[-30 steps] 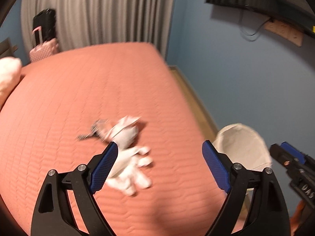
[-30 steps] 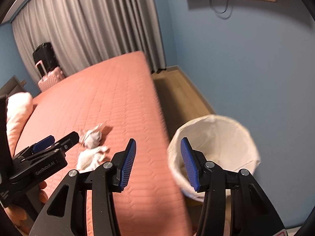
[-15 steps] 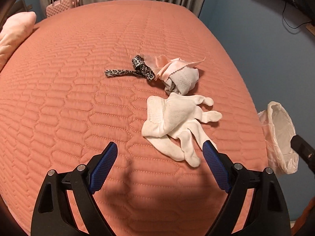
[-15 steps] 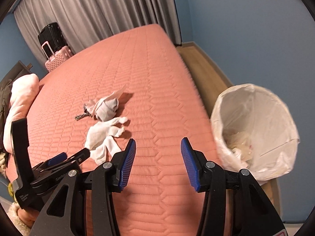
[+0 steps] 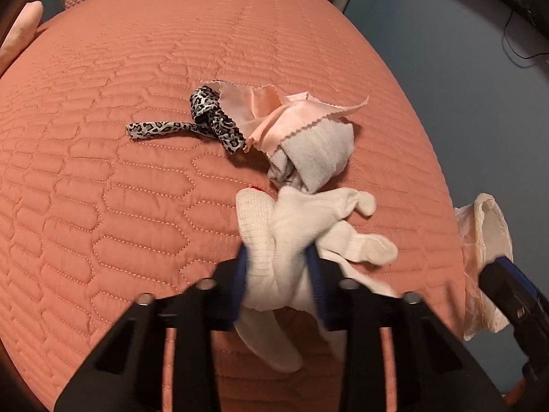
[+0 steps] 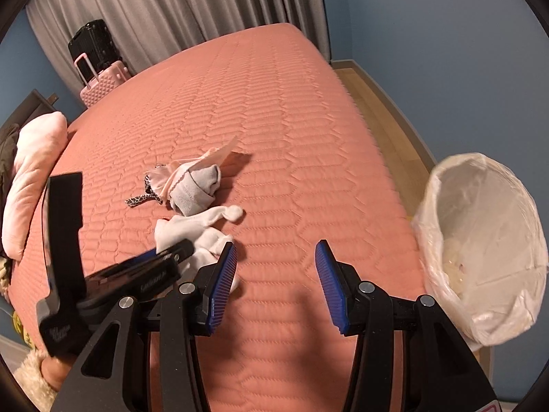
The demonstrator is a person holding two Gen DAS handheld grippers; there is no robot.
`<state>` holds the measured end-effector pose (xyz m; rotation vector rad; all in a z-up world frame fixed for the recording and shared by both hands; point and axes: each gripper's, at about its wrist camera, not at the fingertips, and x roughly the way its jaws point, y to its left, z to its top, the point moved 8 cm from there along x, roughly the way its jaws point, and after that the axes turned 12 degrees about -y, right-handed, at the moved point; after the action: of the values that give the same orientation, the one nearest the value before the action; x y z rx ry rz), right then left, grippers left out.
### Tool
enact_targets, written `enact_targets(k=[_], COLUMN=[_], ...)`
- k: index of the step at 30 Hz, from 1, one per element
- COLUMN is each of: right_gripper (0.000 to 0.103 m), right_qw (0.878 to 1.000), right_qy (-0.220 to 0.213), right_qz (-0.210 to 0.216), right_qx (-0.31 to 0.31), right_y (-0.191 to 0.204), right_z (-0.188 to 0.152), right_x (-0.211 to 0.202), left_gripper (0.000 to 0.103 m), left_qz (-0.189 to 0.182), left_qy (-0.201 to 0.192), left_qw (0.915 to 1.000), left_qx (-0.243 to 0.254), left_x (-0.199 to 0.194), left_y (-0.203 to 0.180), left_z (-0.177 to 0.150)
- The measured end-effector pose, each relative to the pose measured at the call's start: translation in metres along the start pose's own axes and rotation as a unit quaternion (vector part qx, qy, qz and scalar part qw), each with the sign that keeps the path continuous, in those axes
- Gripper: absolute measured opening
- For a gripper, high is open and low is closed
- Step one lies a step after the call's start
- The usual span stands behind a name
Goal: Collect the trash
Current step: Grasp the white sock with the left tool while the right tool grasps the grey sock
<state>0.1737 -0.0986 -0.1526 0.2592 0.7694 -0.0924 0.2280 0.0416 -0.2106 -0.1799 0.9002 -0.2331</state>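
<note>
So the left gripper [image 5: 278, 274] is clamping down on the white glove [image 5: 291, 237], fingers pinched into the bunched cuff end while the glove's fingertips are flopping out to the right on the salmon quilted bed [image 5: 103, 171]. The right gripper [image 6: 276, 285] is hanging over bare bedspread with its blue pads spread wide and nothing between them.

Right behind the glove, just touching it, a grey sock [image 5: 315, 158] is lying half wrapped in a peach satin scrap [image 5: 274, 110], and a leopard-print strip [image 5: 206, 120] is trailing off to the left of that. That little pile is sitting beyond the glove, not between the gripper and it.

The bin with the white liner [image 6: 480, 240] is standing on the floor off the bed's right edge, near the right gripper, with some pale stuff already lying in the bottom. A pink pillow [image 6: 34, 178] is sitting at the bed's left side, and a pink suitcase [image 6: 103, 82] with a black one [image 6: 92, 44] stacked behind is standing by the grey curtain [image 6: 171, 7].
</note>
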Motion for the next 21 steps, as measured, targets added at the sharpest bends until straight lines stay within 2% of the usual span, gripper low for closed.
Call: enact_targets(k=[1,6,9,14,21], right_gripper=[0.047,0.047,0.047,0.047,0.045], right_qw=[1.000,1.000,0.999,0.998,0.997], right_qy=[0.001,0.006,0.012,0.025,0.046], right_qz=[0.003,0.026,0.047,0.054,0.048], right_qx=[-0.001,-0.012,-0.015,-0.034,-0.043], right_y=[0.003,0.032,0.056,0.086,0.100], right_z=[0.001,0.014,0.021,0.022,0.017], right_x=[0.003,0.028,0.048,0.080,0.117], left_gripper=[0.016,0.015,0.015,0.015,0.015], left_qz=[-0.006,0.001,0.023,0.052,0.059], left_qy=[0.000,-0.020,-0.034,-0.051,-0.060], left_qw=[1.0000,0.9997,0.9991,0.9973,0.9964], left_qx=[0.000,-0.013,-0.010,0.001,-0.005], left_x=[-0.003,-0.023,-0.034,-0.043,-0.043], left_y=[0.003,0.033,0.057,0.082,0.095], left_z=[0.000,0.013,0.023,0.034,0.038])
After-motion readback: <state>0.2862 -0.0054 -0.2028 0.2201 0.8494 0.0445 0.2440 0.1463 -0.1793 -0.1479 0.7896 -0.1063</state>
